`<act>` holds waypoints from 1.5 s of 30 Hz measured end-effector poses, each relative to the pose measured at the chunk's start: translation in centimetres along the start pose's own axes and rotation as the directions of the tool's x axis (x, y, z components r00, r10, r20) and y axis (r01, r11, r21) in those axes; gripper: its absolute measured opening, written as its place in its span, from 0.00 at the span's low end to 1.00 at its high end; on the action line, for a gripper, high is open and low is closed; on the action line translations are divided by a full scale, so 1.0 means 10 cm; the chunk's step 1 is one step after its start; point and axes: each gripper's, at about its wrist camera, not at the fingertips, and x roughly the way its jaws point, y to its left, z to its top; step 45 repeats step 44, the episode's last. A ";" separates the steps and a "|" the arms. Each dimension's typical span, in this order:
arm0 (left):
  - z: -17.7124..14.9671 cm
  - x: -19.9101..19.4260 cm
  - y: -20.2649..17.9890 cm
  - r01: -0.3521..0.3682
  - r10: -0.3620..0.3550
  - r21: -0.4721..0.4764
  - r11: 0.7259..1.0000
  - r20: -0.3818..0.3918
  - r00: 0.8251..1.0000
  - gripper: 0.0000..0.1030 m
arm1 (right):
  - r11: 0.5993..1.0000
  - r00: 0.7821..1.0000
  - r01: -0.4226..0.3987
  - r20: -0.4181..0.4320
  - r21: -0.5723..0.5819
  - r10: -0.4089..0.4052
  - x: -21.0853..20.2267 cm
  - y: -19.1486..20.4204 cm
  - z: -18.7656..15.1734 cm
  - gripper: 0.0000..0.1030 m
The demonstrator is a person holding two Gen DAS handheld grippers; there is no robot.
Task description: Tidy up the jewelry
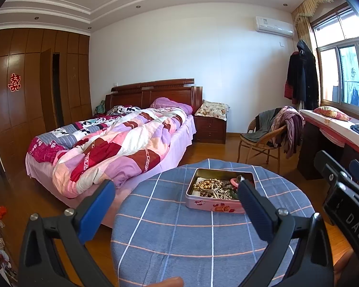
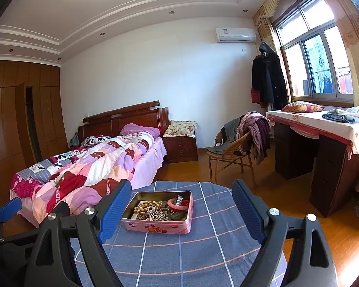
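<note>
A pink rectangular tin [image 1: 215, 206] [image 2: 155, 227] stands open on a round table with a blue checked cloth [image 1: 179, 246] [image 2: 191, 256]. It holds tangled gold and pearl bead strings [image 1: 209, 186] [image 2: 150, 211] and a pink bangle [image 2: 177, 204] at its right end. My left gripper [image 1: 176, 191] is open and empty, held above the table short of the tin. My right gripper [image 2: 182, 195] is open and empty, with the tin between its fingers in view. The right gripper also shows at the right edge of the left wrist view [image 1: 342, 181].
A bed with a patchwork quilt [image 1: 112, 143] [image 2: 83, 167] stands left of the table. A wicker chair with clothes [image 1: 268, 138] [image 2: 237, 150] and a dark desk [image 2: 328, 157] stand to the right. Wooden floor surrounds the table.
</note>
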 end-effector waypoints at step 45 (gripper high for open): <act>0.00 0.14 -0.04 0.011 -0.011 0.002 1.000 -0.013 1.000 1.00 | 0.999 0.999 0.030 -0.019 0.017 -0.029 0.07 -0.08 -0.04 0.84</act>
